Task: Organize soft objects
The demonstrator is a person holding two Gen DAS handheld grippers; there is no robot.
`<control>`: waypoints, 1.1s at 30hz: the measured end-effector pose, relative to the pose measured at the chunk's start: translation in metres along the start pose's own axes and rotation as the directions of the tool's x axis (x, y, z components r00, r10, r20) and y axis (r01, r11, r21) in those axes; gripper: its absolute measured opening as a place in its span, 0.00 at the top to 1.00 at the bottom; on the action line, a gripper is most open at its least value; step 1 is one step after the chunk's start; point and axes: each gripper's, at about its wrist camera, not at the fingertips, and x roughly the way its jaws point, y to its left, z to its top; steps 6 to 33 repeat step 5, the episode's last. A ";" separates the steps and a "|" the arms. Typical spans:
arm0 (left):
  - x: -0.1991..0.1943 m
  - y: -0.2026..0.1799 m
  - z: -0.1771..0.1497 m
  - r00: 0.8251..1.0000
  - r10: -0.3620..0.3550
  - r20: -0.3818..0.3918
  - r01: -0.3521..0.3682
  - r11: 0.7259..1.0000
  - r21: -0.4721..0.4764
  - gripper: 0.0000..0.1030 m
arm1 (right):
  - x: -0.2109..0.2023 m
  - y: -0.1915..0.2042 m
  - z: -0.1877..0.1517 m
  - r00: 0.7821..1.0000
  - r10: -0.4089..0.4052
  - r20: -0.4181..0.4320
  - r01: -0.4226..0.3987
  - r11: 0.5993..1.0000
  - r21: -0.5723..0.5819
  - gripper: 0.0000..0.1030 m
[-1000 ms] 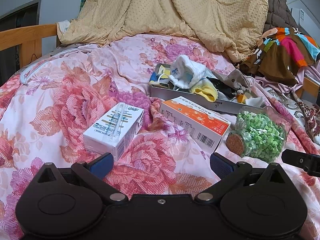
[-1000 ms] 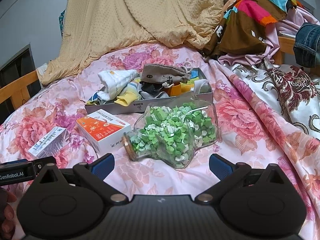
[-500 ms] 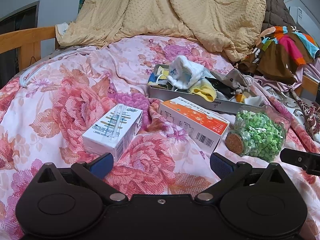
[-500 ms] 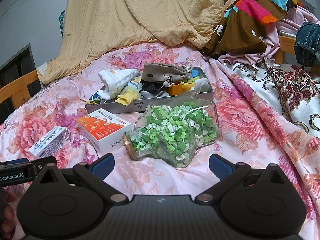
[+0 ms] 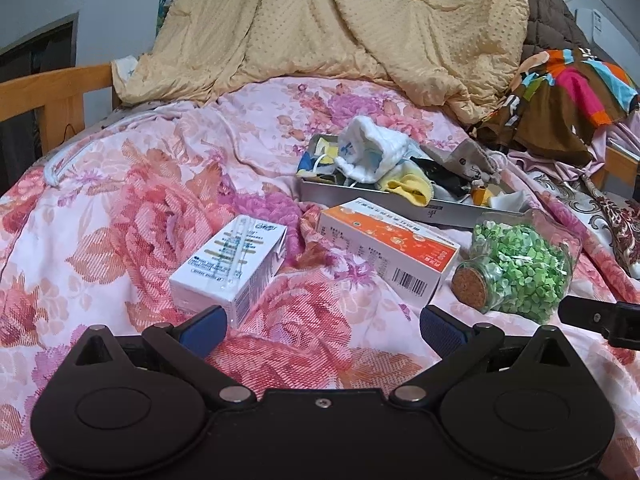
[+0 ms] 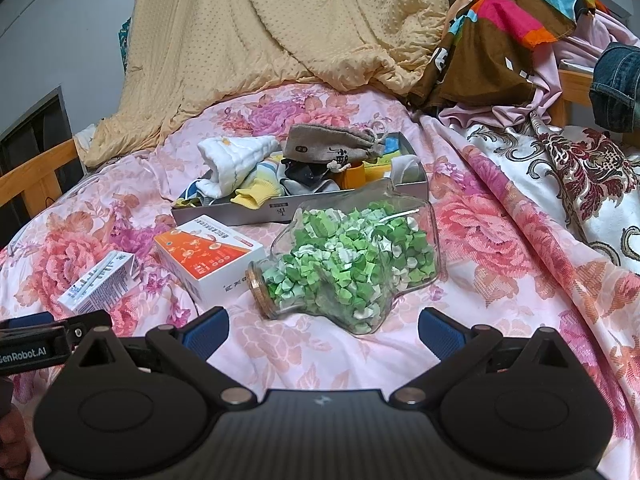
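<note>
**Both fingers spread above the bed, tray of soft things ahead**

My left gripper (image 5: 322, 326) sits low at the bottom of the left wrist view, its blue-padded fingers (image 5: 202, 328) spread wide with nothing between them. Just beyond the left pad lies a white carton (image 5: 230, 266) on the floral bedspread (image 5: 120, 220). Right of centre — an orange-and-white box (image 5: 386, 250), lying flat.

My right gripper (image 6: 322, 326) is likewise spread and empty at the bottom of the right wrist view. Directly ahead of it lies a star-shaped glass jar (image 6: 352, 266) on its side, full of green paper stars, its cork (image 6: 258, 290) pointing toward lower left. The jar sits just beside the orange-and-white box.

The soft things are in the grey tray (image 6: 248, 214), centre of the frame, behind the box and the jar:
- a white ribbed cloth (image 6: 236, 158) heaped at the tray's left end
- a yellow sock (image 6: 258, 194) hanging over the front wall
- a grey drawstring pouch (image 6: 332, 148) resting on top, to the right

Upper part of both views — a tan quilt (image 5: 340, 28) piled up. Upper right, a multicoloured garment (image 6: 512, 20). Far lower left of the right wrist view, the edge of my left gripper shows.
</note>
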 end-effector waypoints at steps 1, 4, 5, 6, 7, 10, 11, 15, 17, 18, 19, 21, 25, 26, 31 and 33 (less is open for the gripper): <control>-0.001 0.000 0.000 1.000 -0.007 0.005 0.007 1.000 0.011 0.01 | 0.000 0.000 0.000 1.000 0.000 0.000 0.000 1.000 0.000 0.00; -0.002 -0.004 -0.001 1.000 -0.011 0.013 0.010 1.000 0.029 0.01 | 0.001 0.001 -0.001 1.000 0.000 -0.003 0.000 1.000 0.000 0.00; -0.002 -0.004 -0.001 1.000 -0.011 0.011 0.010 1.000 0.029 0.01 | 0.001 0.001 -0.002 1.000 0.000 -0.004 0.000 1.000 0.000 0.00; -0.002 -0.004 -0.001 1.000 -0.011 0.011 0.010 1.000 0.029 0.01 | 0.001 0.001 -0.002 1.000 0.000 -0.004 0.000 1.000 0.000 0.00; -0.002 -0.004 -0.001 1.000 -0.011 0.011 0.010 1.000 0.029 0.01 | 0.001 0.001 -0.002 1.000 0.000 -0.004 0.000 1.000 0.000 0.00; -0.002 -0.004 -0.001 1.000 -0.011 0.011 0.010 1.000 0.029 0.01 | 0.001 0.001 -0.002 1.000 0.000 -0.004 0.000 1.000 0.000 0.00; -0.002 -0.004 -0.001 1.000 -0.011 0.011 0.010 1.000 0.029 0.01 | 0.001 0.001 -0.002 1.000 0.000 -0.004 0.000 1.000 0.000 0.00; -0.002 -0.004 -0.001 1.000 -0.011 0.011 0.010 1.000 0.029 0.01 | 0.001 0.001 -0.002 1.000 0.000 -0.004 0.000 1.000 0.000 0.00; -0.002 -0.004 -0.001 1.000 -0.011 0.011 0.010 1.000 0.029 0.01 | 0.001 0.001 -0.002 1.000 0.000 -0.004 0.000 1.000 0.000 0.00; -0.002 -0.004 -0.001 1.000 -0.011 0.011 0.010 1.000 0.029 0.01 | 0.001 0.001 -0.002 1.000 0.000 -0.004 0.000 1.000 0.000 0.00; -0.002 -0.004 -0.001 1.000 -0.011 0.011 0.010 1.000 0.029 0.01 | 0.001 0.001 -0.002 1.000 0.000 -0.004 0.000 1.000 0.000 0.00; -0.002 -0.004 -0.001 1.000 -0.011 0.011 0.010 1.000 0.029 0.01 | 0.001 0.001 -0.002 1.000 0.000 -0.004 0.000 1.000 0.000 0.00; -0.002 -0.004 -0.001 1.000 -0.011 0.011 0.010 1.000 0.029 0.01 | 0.001 0.001 -0.002 1.000 0.000 -0.004 0.000 1.000 0.000 0.00; -0.002 -0.004 -0.001 1.000 -0.011 0.011 0.010 1.000 0.029 0.01 | 0.001 0.001 -0.002 1.000 0.000 -0.004 0.000 1.000 0.000 0.00; -0.002 -0.004 -0.001 1.000 -0.011 0.011 0.010 1.000 0.029 0.01 | 0.001 0.001 -0.002 1.000 0.000 -0.004 0.000 1.000 0.000 0.00; -0.002 -0.004 -0.001 1.000 -0.011 0.011 0.010 1.000 0.029 0.01 | 0.001 0.001 -0.002 1.000 0.000 -0.004 0.000 1.000 0.000 0.00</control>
